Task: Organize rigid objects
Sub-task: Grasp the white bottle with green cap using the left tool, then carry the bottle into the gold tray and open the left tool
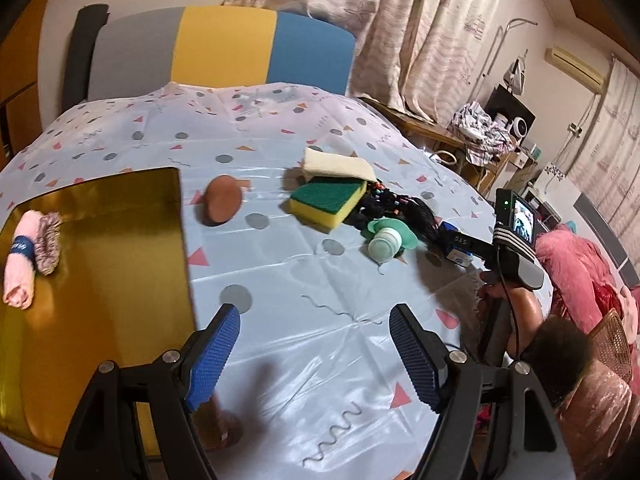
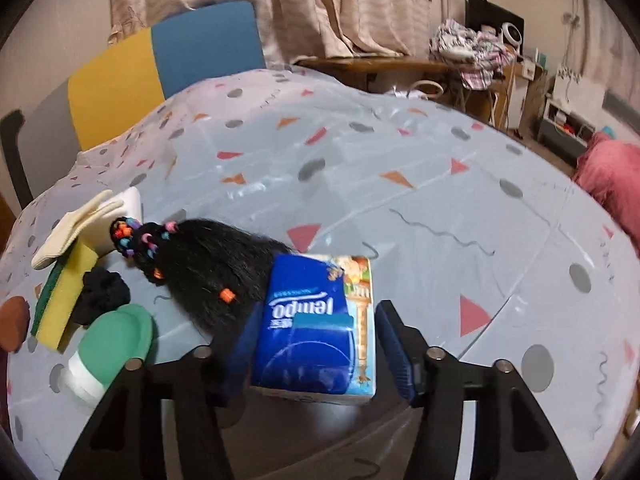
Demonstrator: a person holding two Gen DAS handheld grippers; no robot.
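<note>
Right gripper [image 2: 314, 350] has its fingers clamped on the blue tissue pack [image 2: 316, 328], lifted over the tablecloth [image 2: 400, 216], black beaded hairpiece [image 2: 208, 264] just ahead-left. Left gripper [image 1: 316, 354] hangs spread apart, gold tray [image 1: 108, 280] to its left.

Left gripper [image 1: 314, 354] hovers with fingers spread wide; right gripper [image 2: 316, 344] has its fingers closed on something
</note>
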